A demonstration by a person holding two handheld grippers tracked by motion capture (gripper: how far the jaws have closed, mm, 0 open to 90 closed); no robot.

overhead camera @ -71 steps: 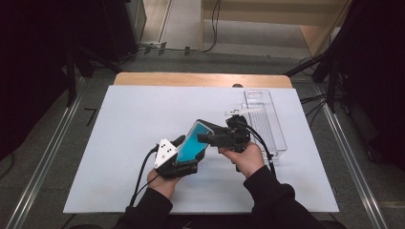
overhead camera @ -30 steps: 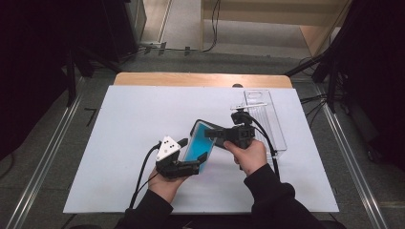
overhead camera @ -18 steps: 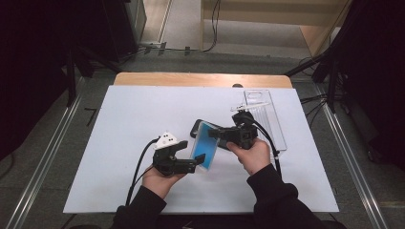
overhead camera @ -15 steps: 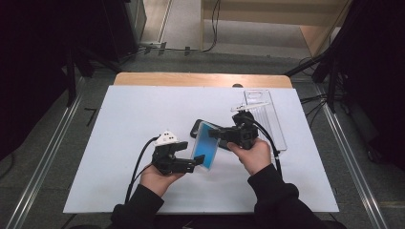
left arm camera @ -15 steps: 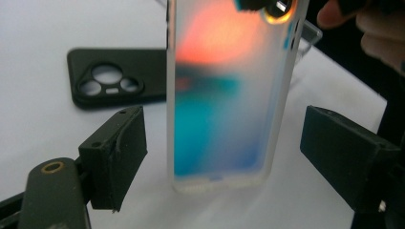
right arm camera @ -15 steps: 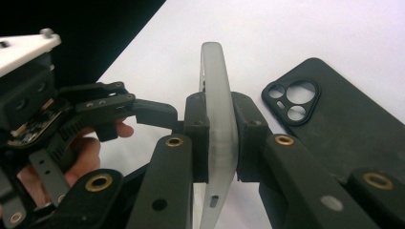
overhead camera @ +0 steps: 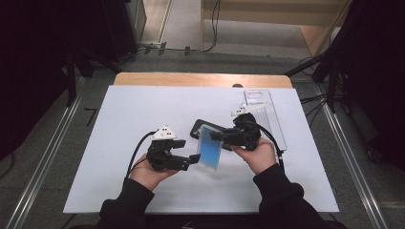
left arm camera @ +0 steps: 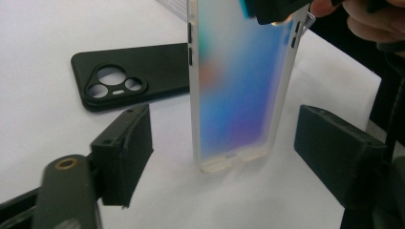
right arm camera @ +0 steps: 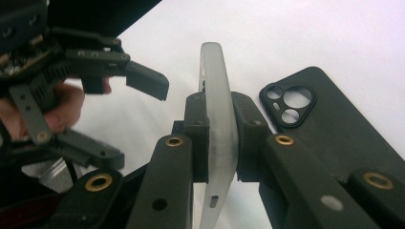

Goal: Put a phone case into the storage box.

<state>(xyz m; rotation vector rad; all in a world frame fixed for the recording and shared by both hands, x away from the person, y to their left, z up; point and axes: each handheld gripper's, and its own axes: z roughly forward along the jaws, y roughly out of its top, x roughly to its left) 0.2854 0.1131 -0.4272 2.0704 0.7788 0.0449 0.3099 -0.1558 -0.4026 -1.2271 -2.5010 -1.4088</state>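
**High view: phone in my right grip, black case empty, left jaws not on it yet**

High view has the phone [overhead camera: 209, 152] lifted off the white mat [overhead camera: 119, 124], just in front of the black case [overhead camera: 200, 128] and toward me from it. My right gripper [overhead camera: 220, 138] is clamped across the phone's upper part; the right gripper view shows both pads hard against its two flat faces, with the frosted edge [right arm camera: 217, 133] running straight up between them.

My left gripper [overhead camera: 195, 159] sits left of the phone. Its jaws have just been narrowing, but in the left gripper view both pads stand clear of the frosted sides, so the phone [left arm camera: 239, 86] is between them, ungripped.

Progress, my read:
- Done: phone is up off the mat and firmly held; it wears a clear frosted shell.
- Not done: black case [left arm camera: 133, 76] lies flat on the mat, cutouts up, nothing in it. Left hold still to make. Whether the clear shell comes off first I can't tell.

Orientation:
- Long axis runs roughly upright, tilted a little, top end in my right pads, port end hanging down toward the mat.
- Screen, blue to purple, faces my left gripper.
- Black case lies just behind the phone, camera-hole end [right arm camera: 286, 106] nearest the right jaws.
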